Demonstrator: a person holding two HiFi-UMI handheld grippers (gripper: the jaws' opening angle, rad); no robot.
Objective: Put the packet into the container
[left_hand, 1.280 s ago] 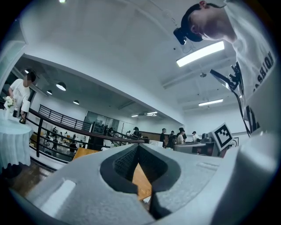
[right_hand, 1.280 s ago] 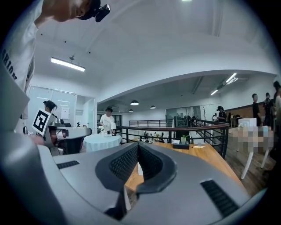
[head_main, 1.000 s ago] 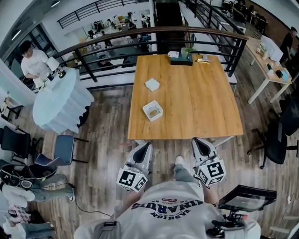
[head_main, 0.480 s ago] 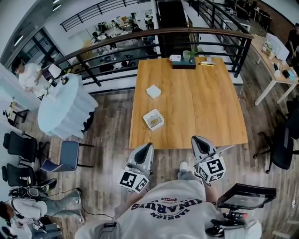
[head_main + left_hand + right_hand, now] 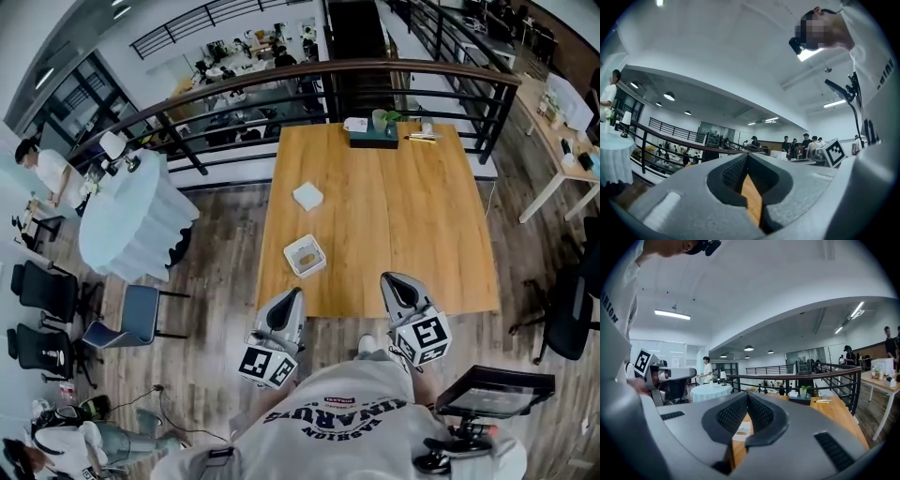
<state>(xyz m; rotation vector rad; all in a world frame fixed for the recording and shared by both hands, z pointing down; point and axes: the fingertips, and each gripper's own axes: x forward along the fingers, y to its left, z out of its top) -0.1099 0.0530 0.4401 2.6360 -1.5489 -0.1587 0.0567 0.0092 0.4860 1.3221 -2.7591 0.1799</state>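
Observation:
A wooden table (image 5: pixel 403 225) lies ahead in the head view. On its near left part sits a small white square container (image 5: pixel 305 255) with something tan inside. Farther back lies a flat white square item (image 5: pixel 307 196); whether it is the packet I cannot tell. My left gripper (image 5: pixel 292 296) and right gripper (image 5: pixel 389 280) hover at the table's near edge, both shut and empty. In the left gripper view the shut gripper (image 5: pixel 746 157) shows only a strip of tabletop (image 5: pixel 752 199). Past the shut right gripper (image 5: pixel 747 394) the container (image 5: pixel 742 430) is visible.
A black tray with a plant and cups (image 5: pixel 375 136) stands at the table's far edge, against a dark railing (image 5: pixel 281 80). A round white-clothed table (image 5: pixel 131 220) and chairs (image 5: pixel 131 314) stand to the left. A black office chair (image 5: pixel 567 309) is at right.
The table and container have slid down the head view, closer to me. Both grippers keep their place and stay shut.

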